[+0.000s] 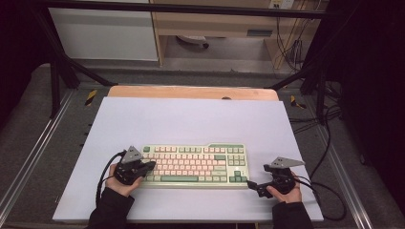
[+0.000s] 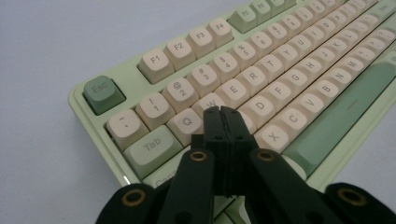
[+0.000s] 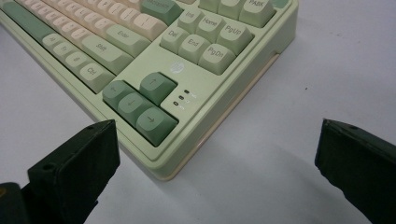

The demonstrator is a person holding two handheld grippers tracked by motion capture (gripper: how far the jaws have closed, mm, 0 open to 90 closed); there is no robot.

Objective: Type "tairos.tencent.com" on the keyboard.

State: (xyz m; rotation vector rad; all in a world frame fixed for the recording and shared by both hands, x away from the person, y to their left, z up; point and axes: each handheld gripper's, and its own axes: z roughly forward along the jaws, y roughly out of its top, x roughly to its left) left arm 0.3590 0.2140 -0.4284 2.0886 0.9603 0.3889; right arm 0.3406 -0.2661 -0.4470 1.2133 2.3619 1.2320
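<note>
- The person's two dark-sleeved forearms come in over the near edge of the table, a hand (image 1: 123, 183) on the left and a hand (image 1: 285, 193) on the right, each holding a black two-jaw gripper.
- The white rectangular mat (image 1: 191, 119) covers most of the wooden table (image 1: 191, 91), whose bare strip shows along the far edge.
- The pale green mechanical keyboard with cream and green keycaps (image 1: 196, 164) lies flat on the mat, toward the near edge and roughly midway between the left and right edges, its long side parallel to the near edge.
- The left gripper (image 1: 152, 165) is over the keyboard's left end. In the left gripper view its jaws are pressed together with nothing between them, and the tips (image 2: 223, 112) point down at the cream letter keys just right of the green Tab key (image 2: 152, 145); whether they touch a key I cannot tell.
- The right gripper (image 1: 252, 185) sits just off the keyboard's near right corner, low over the mat. Its jaws stand wide apart and empty; that corner, with the green arrow keys (image 3: 140, 106), lies just ahead of them.
</note>
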